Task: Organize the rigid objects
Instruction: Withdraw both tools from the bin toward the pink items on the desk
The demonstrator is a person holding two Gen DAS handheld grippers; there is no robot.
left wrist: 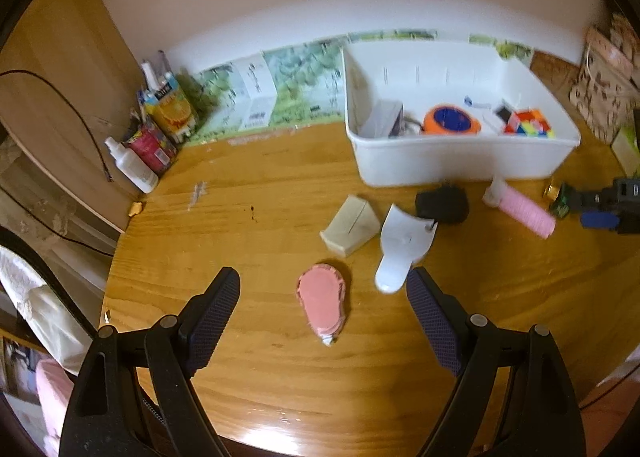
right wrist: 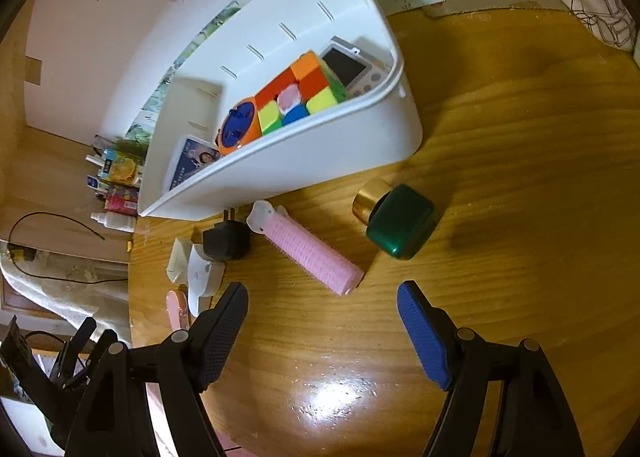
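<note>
A white bin (left wrist: 460,161) (right wrist: 320,161) on the wooden table holds a colour cube (left wrist: 528,125) (right wrist: 300,97), an orange-and-blue round thing (left wrist: 452,121) (right wrist: 240,129), a small white device (right wrist: 352,67) and a card box (right wrist: 192,161). In front lie a pink hair roller (left wrist: 520,209) (right wrist: 308,253), a black plug (left wrist: 442,203) (right wrist: 226,243), a green bottle with gold cap (right wrist: 400,221), a white scraper-like tool (left wrist: 402,245), a cream box (left wrist: 350,225) and a pink oval pad (left wrist: 322,303). My left gripper (left wrist: 324,291) is open around the pad. My right gripper (right wrist: 322,303) is open, just short of the roller.
Bottles and cartons (left wrist: 160,129) stand at the table's far left corner. A patterned bag (left wrist: 604,85) stands right of the bin. The right gripper shows at the right edge of the left wrist view (left wrist: 600,205). The table edge runs along the left.
</note>
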